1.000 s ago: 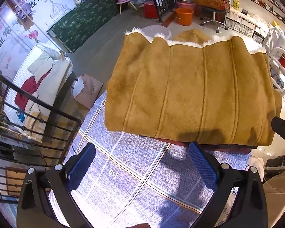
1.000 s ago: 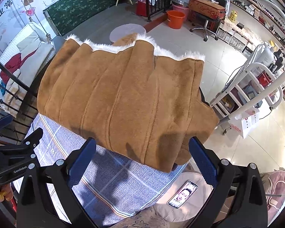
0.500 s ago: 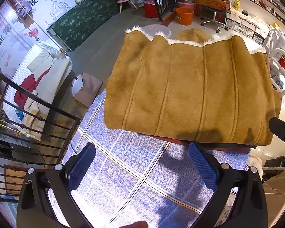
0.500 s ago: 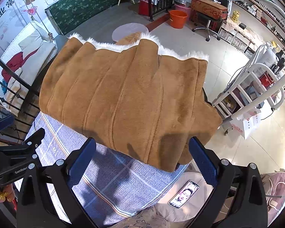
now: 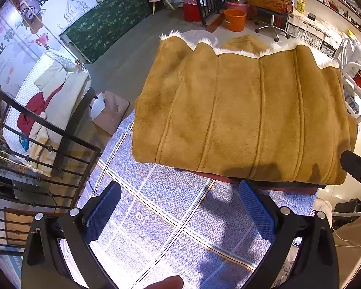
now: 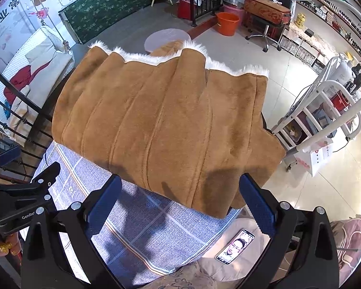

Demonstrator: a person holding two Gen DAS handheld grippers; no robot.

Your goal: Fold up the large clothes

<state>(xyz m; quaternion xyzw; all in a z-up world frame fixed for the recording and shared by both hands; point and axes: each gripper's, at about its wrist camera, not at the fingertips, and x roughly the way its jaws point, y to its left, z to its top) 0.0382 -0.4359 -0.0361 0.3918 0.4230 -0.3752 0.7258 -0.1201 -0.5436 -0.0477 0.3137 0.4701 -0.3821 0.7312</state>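
Folded tan suede coat with white fleece trim (image 5: 240, 110), one, at far edge of blue checked tablecloth (image 5: 156, 216). Left gripper (image 5: 180, 212) and right gripper (image 6: 180, 204) both spread wide, empty.

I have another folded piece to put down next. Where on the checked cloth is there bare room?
The near strip of checked cloth, between the tan coat and both open tools, is free. The far half is crowded with the coat, which overhangs the right edge.

Left tongs (image 5: 179, 210) gape above checked cloth (image 5: 156, 192), short of folded coat (image 5: 240, 113).
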